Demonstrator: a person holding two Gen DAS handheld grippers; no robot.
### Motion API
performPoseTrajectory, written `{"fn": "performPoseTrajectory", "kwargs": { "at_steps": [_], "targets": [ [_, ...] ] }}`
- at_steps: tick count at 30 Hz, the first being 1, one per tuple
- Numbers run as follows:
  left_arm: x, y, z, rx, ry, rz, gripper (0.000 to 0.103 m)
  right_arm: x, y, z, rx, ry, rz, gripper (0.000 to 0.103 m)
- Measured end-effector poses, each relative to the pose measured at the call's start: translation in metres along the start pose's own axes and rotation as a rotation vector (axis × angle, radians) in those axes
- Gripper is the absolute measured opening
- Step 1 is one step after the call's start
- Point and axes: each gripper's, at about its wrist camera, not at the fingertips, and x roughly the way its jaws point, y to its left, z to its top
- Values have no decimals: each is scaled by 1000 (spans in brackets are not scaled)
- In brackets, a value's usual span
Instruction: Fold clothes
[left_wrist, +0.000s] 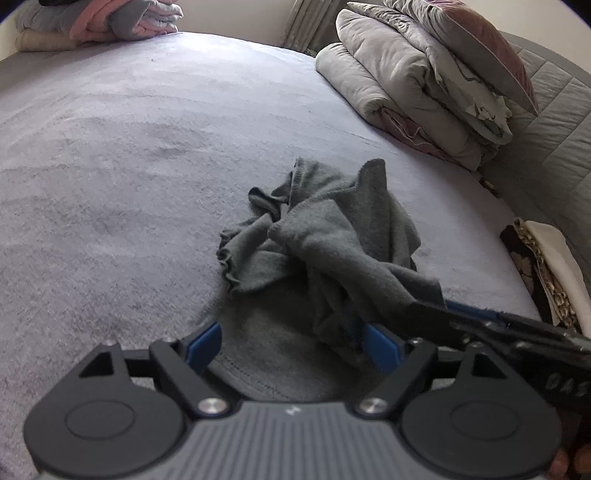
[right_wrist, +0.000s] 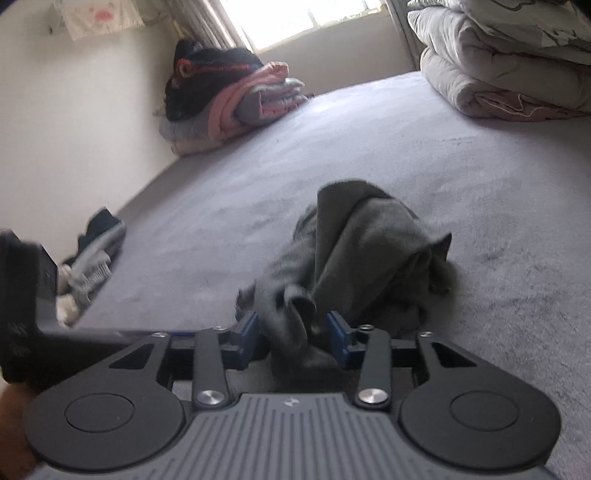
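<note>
A crumpled dark grey garment (left_wrist: 332, 236) lies on the pale lilac bed cover (left_wrist: 129, 166). My left gripper (left_wrist: 291, 341) is open wide just above the garment's near flat part, and its right blue pad (left_wrist: 380, 345) touches a raised fold. From the right, my right gripper (left_wrist: 436, 310) reaches in at that fold. In the right wrist view the garment (right_wrist: 376, 251) is bunched between the blue pads of the right gripper (right_wrist: 292, 332), which is shut on it. The blurred dark body of the left gripper (right_wrist: 22, 295) shows at the left edge.
Folded quilts (left_wrist: 424, 74) are stacked at the far right beside a grey padded headboard (left_wrist: 554, 147). A pile of folded pink and grey clothes (right_wrist: 236, 96) sits in the far corner under a window. Loose clothes (right_wrist: 92, 254) lie at the bed's left edge. Patterned cloth (left_wrist: 546, 266) lies at the right edge.
</note>
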Motion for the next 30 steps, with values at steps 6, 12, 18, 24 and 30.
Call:
{"fn": "performPoseTrajectory", "kwargs": {
  "at_steps": [6, 12, 18, 24, 30],
  "targets": [
    [2, 1, -2, -3, 5, 3, 85, -6, -4, -5, -9, -8, -41, 8],
    [4, -1, -2, -4, 4, 7, 85, -19, -26, -7, 22, -15, -141, 8],
    [8, -4, -3, -7, -5, 12, 85, -33, -53, -8, 55, -29, -259, 8],
    [11, -8, -3, 1, -20, 9, 85, -48, -80, -10, 69, -58, -360, 8],
    [15, -11, -3, 21, -38, 20, 85, -54, -113, -13, 67, -56, -491, 8]
  ]
}}
